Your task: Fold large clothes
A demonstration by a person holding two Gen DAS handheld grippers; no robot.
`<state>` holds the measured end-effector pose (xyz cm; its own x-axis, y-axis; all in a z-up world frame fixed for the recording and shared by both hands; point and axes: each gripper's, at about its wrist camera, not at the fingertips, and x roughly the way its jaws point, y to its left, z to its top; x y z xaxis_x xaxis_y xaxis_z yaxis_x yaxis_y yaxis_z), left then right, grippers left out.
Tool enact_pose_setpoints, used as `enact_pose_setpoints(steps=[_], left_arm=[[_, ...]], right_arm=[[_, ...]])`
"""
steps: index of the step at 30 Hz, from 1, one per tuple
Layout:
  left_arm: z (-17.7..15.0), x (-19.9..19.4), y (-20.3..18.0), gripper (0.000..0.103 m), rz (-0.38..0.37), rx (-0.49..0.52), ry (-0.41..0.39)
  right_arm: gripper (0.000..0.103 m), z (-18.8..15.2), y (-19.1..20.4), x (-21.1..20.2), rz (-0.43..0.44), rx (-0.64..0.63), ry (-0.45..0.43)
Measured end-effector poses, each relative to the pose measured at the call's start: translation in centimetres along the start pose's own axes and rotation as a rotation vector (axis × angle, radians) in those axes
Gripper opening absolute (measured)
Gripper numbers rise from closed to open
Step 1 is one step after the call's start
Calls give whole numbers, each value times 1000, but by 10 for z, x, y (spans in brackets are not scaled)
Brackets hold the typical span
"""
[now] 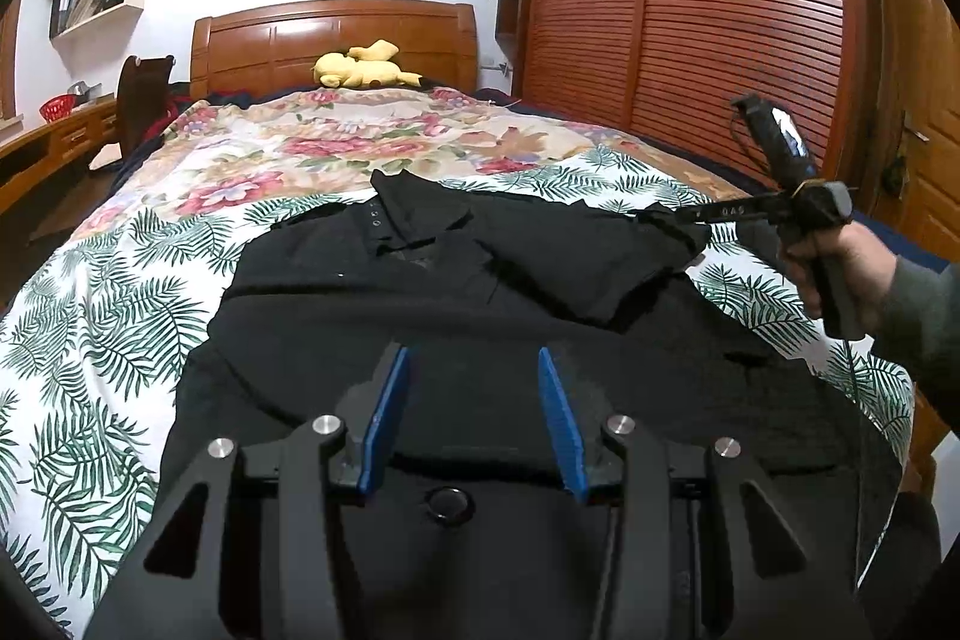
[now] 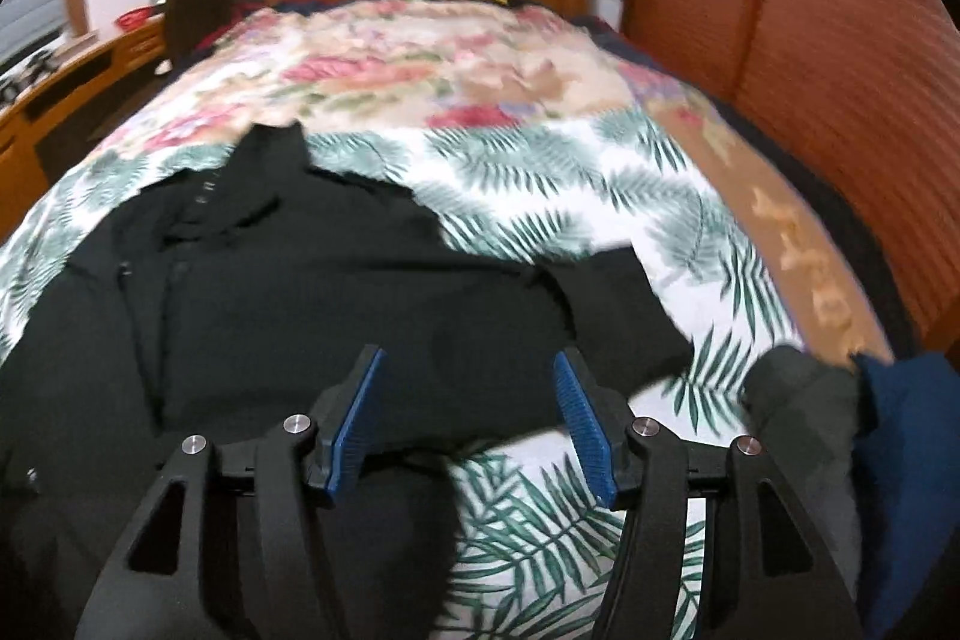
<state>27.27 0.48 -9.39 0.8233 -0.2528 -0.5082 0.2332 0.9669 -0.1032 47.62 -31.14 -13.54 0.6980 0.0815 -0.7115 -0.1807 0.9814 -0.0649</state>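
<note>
A black collared shirt (image 1: 420,292) lies spread front-up on the bed, its collar toward the headboard. Its right sleeve (image 1: 600,250) is folded in across the chest. My left gripper (image 1: 474,358) hovers over the shirt's lower body with its blue pads apart and nothing pinched. A hand holds my right gripper (image 1: 666,217) at the sleeve's outer edge. In the blurred right wrist view the right gripper (image 2: 468,364) stands open above the shirt (image 2: 300,292) and sleeve (image 2: 624,316), with no cloth between its pads.
The bed cover (image 1: 120,292) has a leaf print near me and flowers farther off. A yellow plush toy (image 1: 360,67) lies by the wooden headboard. A slatted wardrobe (image 1: 690,10) lines the right side. Desk (image 1: 48,142) and chair stand left. Grey and navy cloth (image 2: 840,418) sits at the right.
</note>
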Motion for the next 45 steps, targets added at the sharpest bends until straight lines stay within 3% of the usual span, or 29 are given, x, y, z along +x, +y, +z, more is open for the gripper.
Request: enact_pose_setpoints(steps=[12,18,19,20,21,23,25,30,45], left_arm=[[-1,-4,7,43,10,-3,2],[-2,-4,10,43,14,-6,4],[-2,-4,10,43,16,-5,4],[-2,-5,11,43,18,-4,5],[-3,-5,11,43,19,-3,6],[-3,-6,10,43,25,0,8],[-3,-8,10,43,29,0,11],[-6,-17,12,43,46,6,11],[-14,-51,36,43,121,-9,8]], right_arm=[[59,-18,-52,64,15,254,141],[59,-16,-49,69,-8,238,142],[57,-14,-46,71,-27,215,143],[42,-12,-41,72,-58,171,143],[35,-10,-36,73,-81,130,140],[11,-7,-32,72,-84,87,133],[7,-2,-25,63,-110,51,97],[6,12,-4,22,-81,11,-10],[6,28,102,-122,154,-159,-260]])
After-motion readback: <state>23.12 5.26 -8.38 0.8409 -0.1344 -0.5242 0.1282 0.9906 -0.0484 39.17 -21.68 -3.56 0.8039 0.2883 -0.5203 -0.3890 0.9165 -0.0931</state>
